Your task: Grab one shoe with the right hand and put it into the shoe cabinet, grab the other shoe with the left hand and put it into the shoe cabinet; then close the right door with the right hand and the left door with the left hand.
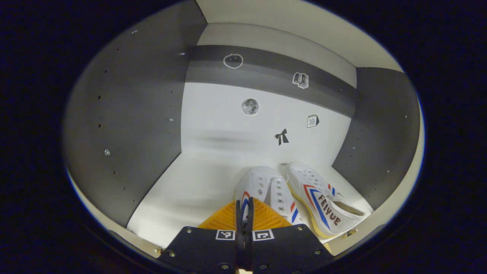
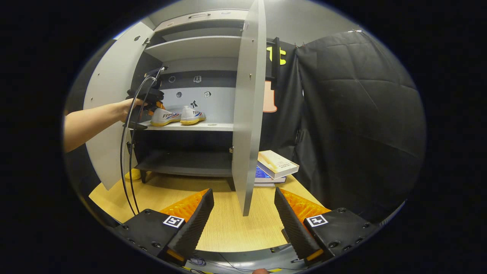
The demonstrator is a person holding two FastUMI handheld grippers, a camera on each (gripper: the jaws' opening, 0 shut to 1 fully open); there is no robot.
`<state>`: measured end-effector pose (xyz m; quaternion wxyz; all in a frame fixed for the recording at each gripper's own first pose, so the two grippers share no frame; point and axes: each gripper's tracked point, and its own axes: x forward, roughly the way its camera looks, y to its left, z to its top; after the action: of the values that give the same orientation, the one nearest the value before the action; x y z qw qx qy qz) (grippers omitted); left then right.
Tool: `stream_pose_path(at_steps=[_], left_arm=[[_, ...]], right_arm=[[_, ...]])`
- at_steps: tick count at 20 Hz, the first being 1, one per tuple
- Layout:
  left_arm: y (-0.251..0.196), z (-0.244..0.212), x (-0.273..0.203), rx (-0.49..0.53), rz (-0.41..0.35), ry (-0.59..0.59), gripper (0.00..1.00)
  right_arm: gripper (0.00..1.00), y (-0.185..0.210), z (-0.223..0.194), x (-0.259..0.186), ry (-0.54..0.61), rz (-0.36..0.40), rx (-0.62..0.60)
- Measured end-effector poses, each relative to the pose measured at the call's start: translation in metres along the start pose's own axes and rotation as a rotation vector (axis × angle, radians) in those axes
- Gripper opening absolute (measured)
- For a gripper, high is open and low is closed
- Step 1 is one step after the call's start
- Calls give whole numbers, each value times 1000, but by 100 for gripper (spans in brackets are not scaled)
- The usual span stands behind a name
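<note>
Shoe (image 1: 266, 190) heel pinched between left gripper (image 1: 244, 213) fingers.

Shoes: we count two (image 1: 266, 190) (image 1: 323, 198), side by side on the middle shelf (image 2: 213, 126) of the shoe cabinet (image 2: 198, 42), toward its right side in the left gripper view.
Cabinet doors: we count two, a left door (image 2: 108, 114) and a right door (image 2: 247, 114), both swung open.
Stickers on the cabinet's back wall: we count five (image 1: 233, 61) (image 1: 300, 80) (image 1: 250, 106) (image 1: 312, 121) (image 1: 281, 136).
Books: we see a small stack (image 2: 276, 165) on the desk (image 2: 228, 228) just behind the right door; at least two, we cannot tell more.
Grippers: we count two, a left gripper (image 2: 146, 101) and a right gripper (image 2: 243, 217).
</note>
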<state>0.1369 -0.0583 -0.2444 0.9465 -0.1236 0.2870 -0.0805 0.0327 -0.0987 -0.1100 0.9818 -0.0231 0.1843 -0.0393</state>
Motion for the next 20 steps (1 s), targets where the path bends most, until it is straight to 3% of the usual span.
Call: stream_pose_path(at_steps=[2, 3, 7, 14, 15, 20], left_arm=[[-1, 11, -9, 11, 13, -41, 7], [0, 20, -16, 28, 27, -88, 18], [-20, 58, -87, 98, 24, -269, 99], [-66, 72, -243, 227, -60, -474, 99], [-68, 71, -265, 241, -68, -496, 99], [-64, 51, -342, 246, -84, -529, 99]], right_arm=[[100, 1, 5, 1, -11, 7, 4], [97, 3, 8, 2, -20, 12, 7], [97, 9, 31, 6, -73, 35, 18], [100, 33, 79, 3, -181, 112, 27], [96, 36, 85, 1, -193, 122, 33], [100, 38, 108, -8, -247, 140, 46]])
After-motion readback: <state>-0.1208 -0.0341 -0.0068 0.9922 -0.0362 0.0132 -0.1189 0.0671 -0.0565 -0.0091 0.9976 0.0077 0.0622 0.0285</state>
